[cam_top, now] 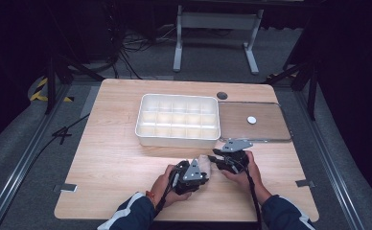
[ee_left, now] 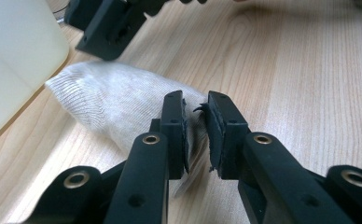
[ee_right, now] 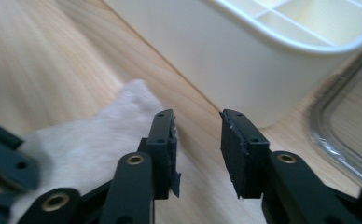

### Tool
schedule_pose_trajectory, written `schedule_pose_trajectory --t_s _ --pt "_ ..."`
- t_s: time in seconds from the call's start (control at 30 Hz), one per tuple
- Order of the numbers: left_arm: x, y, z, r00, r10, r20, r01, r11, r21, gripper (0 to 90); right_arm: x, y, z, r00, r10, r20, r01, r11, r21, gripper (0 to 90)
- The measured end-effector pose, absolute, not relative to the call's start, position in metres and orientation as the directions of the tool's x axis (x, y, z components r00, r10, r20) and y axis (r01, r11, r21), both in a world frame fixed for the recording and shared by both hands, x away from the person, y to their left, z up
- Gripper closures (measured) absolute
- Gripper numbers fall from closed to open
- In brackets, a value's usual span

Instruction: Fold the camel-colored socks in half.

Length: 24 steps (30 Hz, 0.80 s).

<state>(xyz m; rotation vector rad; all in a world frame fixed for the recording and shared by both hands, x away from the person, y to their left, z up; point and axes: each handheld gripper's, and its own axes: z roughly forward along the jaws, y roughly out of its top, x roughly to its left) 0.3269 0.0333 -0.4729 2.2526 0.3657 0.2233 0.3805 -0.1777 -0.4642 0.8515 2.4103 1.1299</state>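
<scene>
Blurring sock [ee_right: 90,144], compartment box [ee_right: 244,56] cropped

Tongs [ee_left: 198,133] pinching white sock [ee_left: 118,102]

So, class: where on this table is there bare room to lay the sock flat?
Free: the bare table left of both grippers and in front of the divided tray. Crowded: around the sock, between the left gripper and right gripper, near the clear lid.
</scene>
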Motion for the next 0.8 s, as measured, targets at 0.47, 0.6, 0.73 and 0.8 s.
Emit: schedule_pose_trajectory --t_s 0.47,0.6,0.73,0.8 --pt "0.328 0.035 -0.474 0.942 0.334 0.028 0.194 -0.610 0.768 77.6 0.378 -0.169 -0.459 -0.819 0.567 0.087 0.407 0.467 0.785 37.7" --pt "0.327 0.035 -0.475 0.941 0.339 0.022 0.197 -0.599 0.776 77.6 0.382 -0.165 -0.467 -0.821 0.556 0.129 0.441 0.474 0.762 33.1" --pt "0.327 0.036 -0.475 0.942 0.333 0.028 0.190 -0.604 0.774 77.9 0.388 -0.164 -0.472 -0.823 0.529 0.207 0.489 0.475 0.731 34.2" --pt "0.328 0.036 -0.475 0.944 0.330 0.021 0.194 -0.606 0.772 78.0 0.393 -0.164 -0.478 -0.821 0.492 0.290 0.529 0.463 0.711 41.6"
